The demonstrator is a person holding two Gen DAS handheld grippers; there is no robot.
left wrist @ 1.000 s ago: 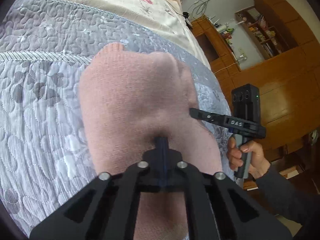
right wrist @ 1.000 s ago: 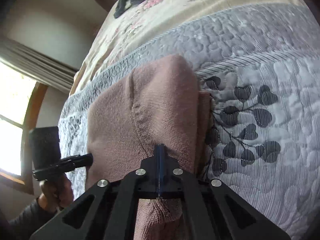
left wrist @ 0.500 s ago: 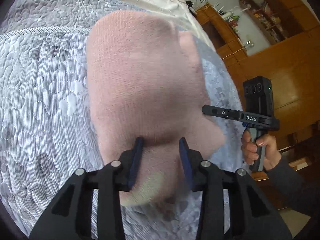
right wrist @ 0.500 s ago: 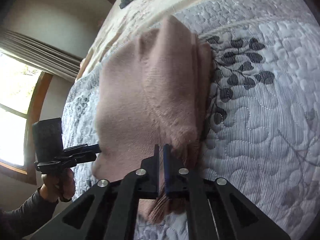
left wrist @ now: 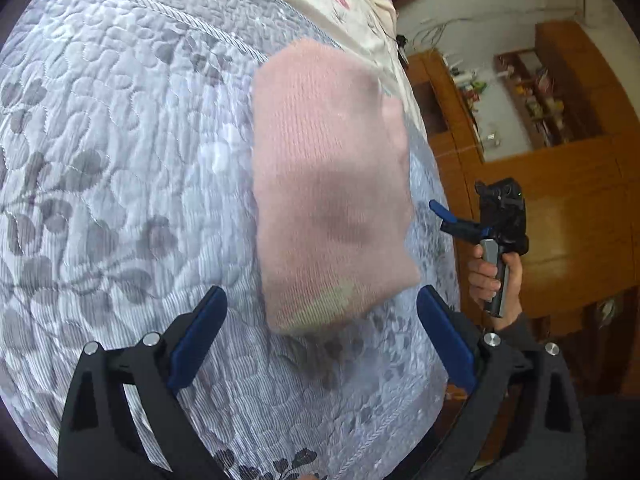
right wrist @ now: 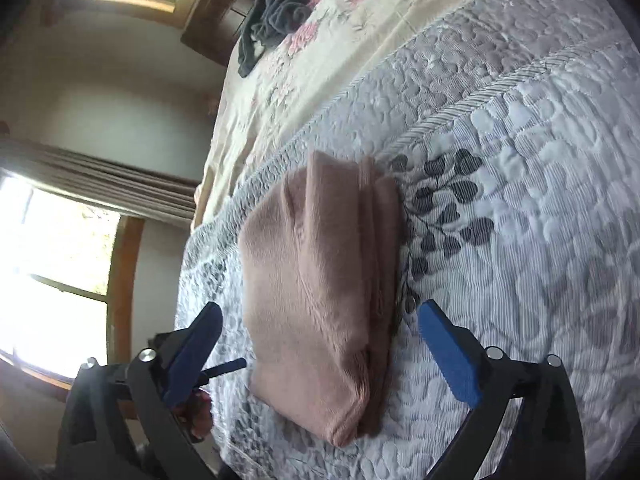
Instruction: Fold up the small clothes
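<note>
**Folded pink knit lies free on the quilt, both grippers spread wide**

The left gripper (left wrist: 322, 334) has its two blue-padded fingers (left wrist: 198, 336) splayed far apart and grips nothing. Just ahead of its tips, between and beyond them, lies the folded pink knitted garment (left wrist: 328, 200) — a compact, roughly rectangular bundle resting flat on the grey-and-white quilted bedspread with a dark leaf pattern (left wrist: 120, 184). Neither finger touches the cloth.

The right gripper (right wrist: 320, 332) is likewise wide open and empty. From its side the garment (right wrist: 320, 280) sits straight in front, its near end falling between the two blue pads (right wrist: 450, 354) without contact; stacked layers show along the edge toward the right finger.

Each gripper appears in the other's view: the right gripper (left wrist: 452, 216), held by a hand (left wrist: 496, 276) off the garment's right edge, and a dark finger of the left one (right wrist: 224, 366) just left of the bundle.

Farther ahead of the right gripper — well apart from the knit — a dark grey crumpled cloth (right wrist: 276, 16) lies on a cream floral bedcover (right wrist: 320, 72).
</note>
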